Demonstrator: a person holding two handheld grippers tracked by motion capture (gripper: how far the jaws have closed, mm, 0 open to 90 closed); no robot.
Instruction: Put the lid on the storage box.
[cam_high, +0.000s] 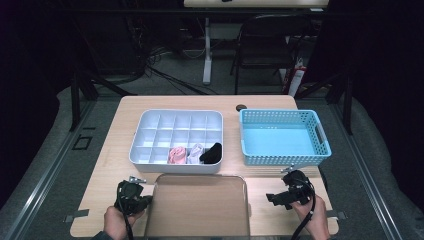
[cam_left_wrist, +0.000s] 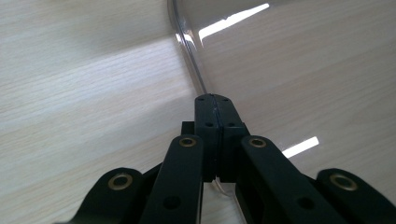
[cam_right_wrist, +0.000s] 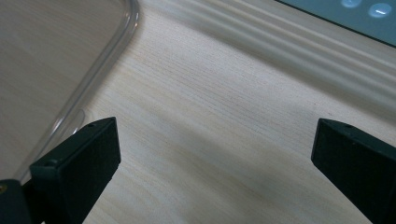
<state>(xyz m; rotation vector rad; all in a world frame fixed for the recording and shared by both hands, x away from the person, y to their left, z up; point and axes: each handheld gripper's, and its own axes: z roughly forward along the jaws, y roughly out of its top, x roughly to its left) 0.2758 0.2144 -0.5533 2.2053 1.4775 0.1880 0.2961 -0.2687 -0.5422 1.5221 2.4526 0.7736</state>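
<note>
The clear lid (cam_high: 200, 205) runs off the bottom edge of the high view, so its near side is cut away. In the left gripper view the closed jaws cover the stretch of the lid's rim (cam_left_wrist: 189, 46) that they pinch, and the rim's lower run is hidden behind them. In the right gripper view the blue basket (cam_right_wrist: 345, 14) is cut by the top edge and blurred. The three rolled items (cam_high: 196, 153) in the white divided tray (cam_high: 145, 130) are too small to identify. Both forearms leave the high view at its bottom edge.
</note>
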